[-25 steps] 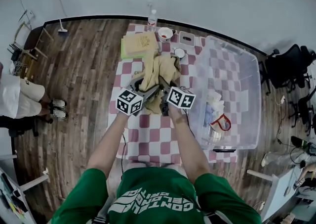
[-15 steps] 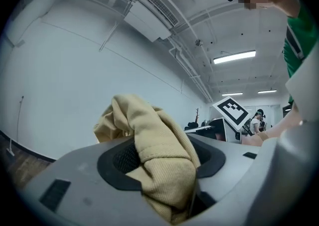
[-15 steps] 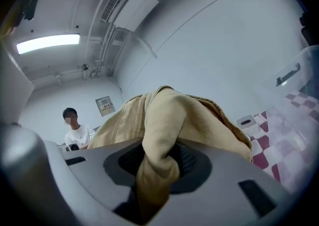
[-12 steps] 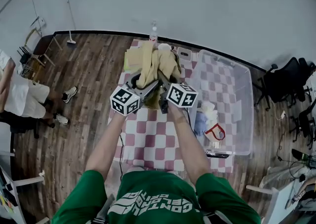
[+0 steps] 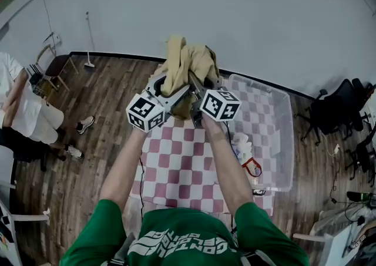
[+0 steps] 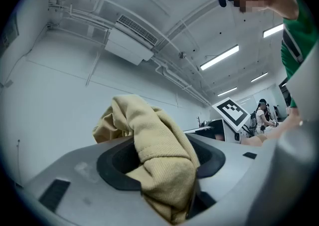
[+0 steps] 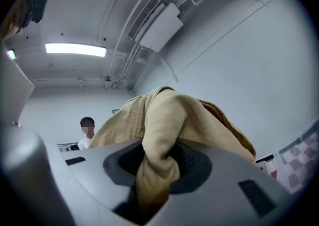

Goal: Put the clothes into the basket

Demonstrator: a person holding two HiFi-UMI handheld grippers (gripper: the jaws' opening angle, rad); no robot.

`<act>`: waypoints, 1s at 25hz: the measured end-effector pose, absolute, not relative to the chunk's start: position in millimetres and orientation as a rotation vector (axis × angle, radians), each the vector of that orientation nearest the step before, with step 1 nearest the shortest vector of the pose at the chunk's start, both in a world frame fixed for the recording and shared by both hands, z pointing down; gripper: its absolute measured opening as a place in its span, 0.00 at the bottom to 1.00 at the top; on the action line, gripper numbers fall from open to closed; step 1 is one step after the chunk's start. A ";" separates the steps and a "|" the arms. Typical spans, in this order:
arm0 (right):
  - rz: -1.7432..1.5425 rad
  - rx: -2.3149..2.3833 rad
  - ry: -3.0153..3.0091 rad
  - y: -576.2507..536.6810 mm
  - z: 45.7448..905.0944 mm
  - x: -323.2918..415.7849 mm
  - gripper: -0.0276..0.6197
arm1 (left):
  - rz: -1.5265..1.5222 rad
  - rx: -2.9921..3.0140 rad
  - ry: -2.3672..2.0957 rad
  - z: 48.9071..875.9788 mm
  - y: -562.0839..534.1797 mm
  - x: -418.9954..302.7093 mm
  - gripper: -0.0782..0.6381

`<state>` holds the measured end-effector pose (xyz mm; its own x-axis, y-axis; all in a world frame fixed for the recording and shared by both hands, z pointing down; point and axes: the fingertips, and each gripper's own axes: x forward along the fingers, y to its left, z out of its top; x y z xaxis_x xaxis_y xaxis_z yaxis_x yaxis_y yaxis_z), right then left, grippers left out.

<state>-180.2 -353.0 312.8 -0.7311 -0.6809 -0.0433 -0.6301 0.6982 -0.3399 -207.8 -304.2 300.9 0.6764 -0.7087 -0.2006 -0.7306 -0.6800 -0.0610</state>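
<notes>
Both tongs are clamped on the one tan garment (image 5: 185, 65): the left tongs (image 5: 166, 90) pinch a thick fold, the right tongs (image 5: 197, 91) another just beside it, holding the bundle in the air above the checkered surface (image 5: 176, 165), left of the clear basket (image 5: 288, 135). I'd carry it right with both grips firm, clear the rim, then lower and let go together. It's bunched, folds running away from me along the tongs; no true long axis shows.
</notes>
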 end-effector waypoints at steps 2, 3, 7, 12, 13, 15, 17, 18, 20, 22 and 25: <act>-0.420 -1.051 2.735 -353.9 294.3 -176.2 0.22 | 0.249 -2.726 1.172 283.4 -304.5 -203.9 0.45; -0.403 -1.044 2.733 -354.1 285.4 -174.2 0.22 | 0.251 -2.715 1.164 275.1 -304.3 -201.8 0.45; -0.345 -1.024 2.715 -352.3 255.0 -162.7 0.22 | 0.254 -2.677 1.131 246.7 -301.9 -189.8 0.45; -0.269 -1.010 2.700 -347.6 222.2 -142.7 0.22 | 0.278 -2.637 1.082 216.6 -296.2 -169.4 0.45; -0.252 -1.009 2.693 -346.2 214.8 -137.4 0.22 | 0.284 -2.628 1.070 209.7 -294.7 -164.2 0.45; -0.216 -1.011 2.676 -342.6 199.7 -124.6 0.22 | 0.299 -2.610 1.038 195.6 -291.0 -152.0 0.45; -0.177 -1.017 2.656 -338.6 184.3 -111.6 0.22 | 0.314 -2.591 1.005 181.3 -287.3 -139.7 0.45; -0.157 -1.024 2.645 -336.8 176.6 -104.6 0.22 | 0.322 -2.583 0.987 174.2 -285.7 -133.3 0.45; -0.114 -1.047 2.621 -333.2 161.5 -88.0 0.22 | 0.338 -2.571 0.945 160.6 -282.8 -118.0 0.45; -0.071 -1.075 2.597 -328.6 147.9 -69.7 0.22 | 0.354 -2.564 0.900 148.5 -279.2 -101.1 0.45; -0.004 -1.118 2.570 -321.3 130.1 -45.6 0.22 | 0.383 -2.556 0.840 132.6 -273.2 -78.7 0.45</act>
